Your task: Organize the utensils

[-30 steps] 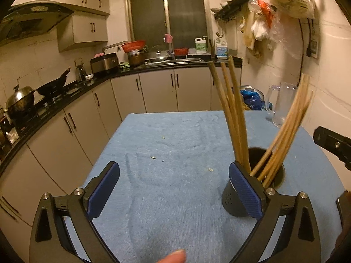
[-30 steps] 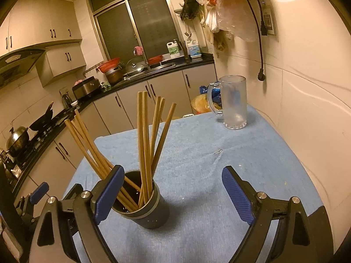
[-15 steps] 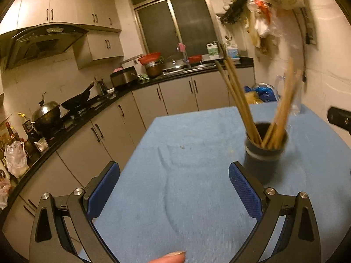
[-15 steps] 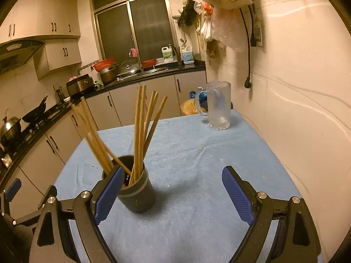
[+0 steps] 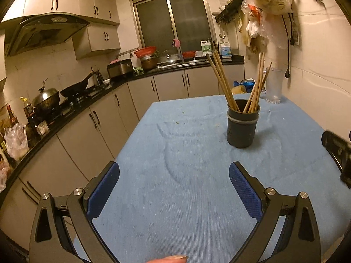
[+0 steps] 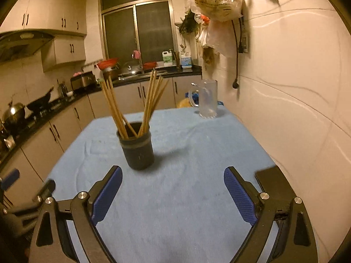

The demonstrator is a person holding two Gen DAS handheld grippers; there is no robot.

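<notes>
Dark cylindrical plastic holder [image 6: 137,146] of wooden chopsticks [image 6: 151,100] stands mid blue-clothed table [image 5: 175,197]; left gripper [image 5: 174,191] and right gripper [image 6: 172,194] near it, fingers wide apart, empty; risk: clipping splayed sticks likely tips holder.

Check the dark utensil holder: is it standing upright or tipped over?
Upright. The utensil holder sits flat on the blue tablecloth, its open mouth facing up, with the chopsticks leaning out in two bunches.

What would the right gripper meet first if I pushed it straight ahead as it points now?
Probably nothing at first: the right gripper points just right of the dark holder of chopsticks. Past that comes bare blue cloth; depth is unclear.
</notes>
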